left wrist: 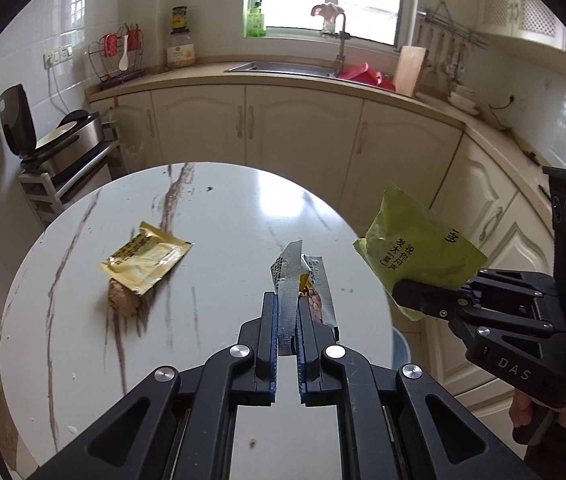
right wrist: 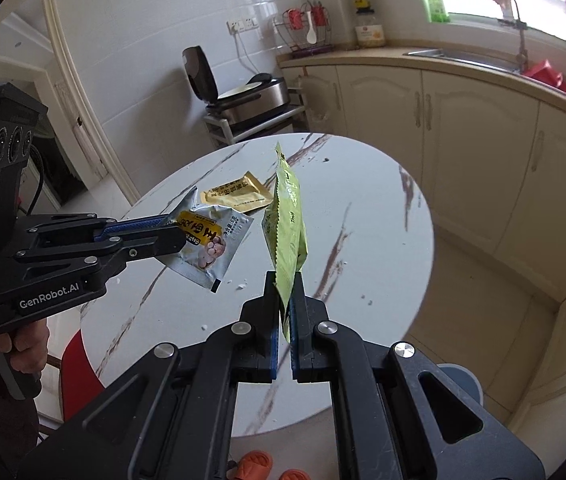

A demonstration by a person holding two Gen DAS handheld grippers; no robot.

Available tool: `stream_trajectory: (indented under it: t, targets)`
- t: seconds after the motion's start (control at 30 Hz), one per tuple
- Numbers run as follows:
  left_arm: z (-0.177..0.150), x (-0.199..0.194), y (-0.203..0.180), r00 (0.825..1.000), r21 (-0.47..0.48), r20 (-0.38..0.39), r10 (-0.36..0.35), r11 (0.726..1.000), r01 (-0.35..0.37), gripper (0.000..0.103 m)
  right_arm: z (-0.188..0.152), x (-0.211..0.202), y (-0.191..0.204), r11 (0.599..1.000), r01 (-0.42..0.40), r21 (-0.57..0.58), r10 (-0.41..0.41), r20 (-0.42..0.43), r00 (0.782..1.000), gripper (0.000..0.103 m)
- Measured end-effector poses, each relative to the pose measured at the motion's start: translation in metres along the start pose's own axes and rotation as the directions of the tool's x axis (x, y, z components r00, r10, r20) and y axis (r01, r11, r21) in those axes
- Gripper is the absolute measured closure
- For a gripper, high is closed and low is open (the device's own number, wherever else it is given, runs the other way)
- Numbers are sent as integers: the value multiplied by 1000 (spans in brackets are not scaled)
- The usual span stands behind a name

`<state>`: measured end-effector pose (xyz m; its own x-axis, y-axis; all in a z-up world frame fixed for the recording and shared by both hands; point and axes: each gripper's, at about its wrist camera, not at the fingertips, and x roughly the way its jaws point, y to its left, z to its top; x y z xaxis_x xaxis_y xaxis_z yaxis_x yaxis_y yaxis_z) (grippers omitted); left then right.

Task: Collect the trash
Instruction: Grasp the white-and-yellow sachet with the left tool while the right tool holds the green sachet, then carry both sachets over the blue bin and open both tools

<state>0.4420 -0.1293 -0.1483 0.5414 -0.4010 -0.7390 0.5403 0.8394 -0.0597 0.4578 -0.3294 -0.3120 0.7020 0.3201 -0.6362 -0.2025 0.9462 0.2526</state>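
My right gripper [right wrist: 285,300] pinches a green packet [right wrist: 286,224] by its lower edge; the packet stands upright on edge above the round marble table [right wrist: 379,240]. At nine o'clock my left gripper [right wrist: 179,236] comes in from the side, clamped on a silver wrapper [right wrist: 213,250] held off the table. A gold packet [right wrist: 239,196] lies flat on the table at eleven o'clock, beyond the wrapper. An orange slipper [right wrist: 253,465] sits on the floor at six o'clock.
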Motion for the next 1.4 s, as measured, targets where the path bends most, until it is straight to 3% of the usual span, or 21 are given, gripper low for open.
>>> stream_trajectory:
  t: [0.3, 0.57, 0.67, 0.7, 0.73, 0.97, 1.13, 1.2, 1.27, 1.3, 1.33, 1.4]
  targets:
    - [9, 48, -114, 986, 128, -74, -151, 979, 159, 99, -63, -51, -101, 966, 148, 210, -159, 34, 987, 98]
    - [3, 132, -184, 960, 197, -209, -184, 954, 225, 99, -122, -39, -191, 896, 207, 394, -206, -46, 977, 96]
    - [1, 166, -199, 952, 214, -255, -171, 950, 228, 99, -138, -28, -220, 868, 217, 446, -213, -60, 975, 92]
    - [3, 180, -198, 946, 211, -273, -174, 949, 235, 99, -142, -23, -230, 860, 216, 462, -209, -66, 976, 80]
    - [6, 194, -198, 942, 209, -289, -172, 949, 237, 99, -145, -16, -239, 854, 212, 475, -203, -71, 977, 76]
    - [4, 267, -202, 914, 200, -382, -137, 953, 227, 99, -180, 0, -279, 793, 249, 556, -204, -143, 968, 62]
    - [6, 300, -213, 917, 220, -386, -97, 956, 193, 96, -187, -11, -285, 778, 275, 565, -237, -141, 961, 55]
    - [4, 308, -222, 918, 222, -386, -87, 957, 185, 88, -190, -16, -286, 776, 279, 566, -248, -134, 960, 53]
    - [5, 308, -225, 919, 231, -384, -90, 954, 190, 70, -191, -21, -285, 777, 282, 563, -254, -130, 958, 52]
    - [4, 304, -228, 924, 240, -374, -84, 953, 183, 47, -191, -23, -283, 777, 283, 562, -259, -125, 958, 52]
    - [5, 299, -230, 936, 254, -346, -67, 953, 163, 39, -189, -25, -280, 777, 286, 562, -263, -122, 957, 51]
    - [6, 289, -233, 949, 274, -312, -56, 951, 146, 39, -190, -34, -276, 776, 289, 560, -273, -115, 955, 50]
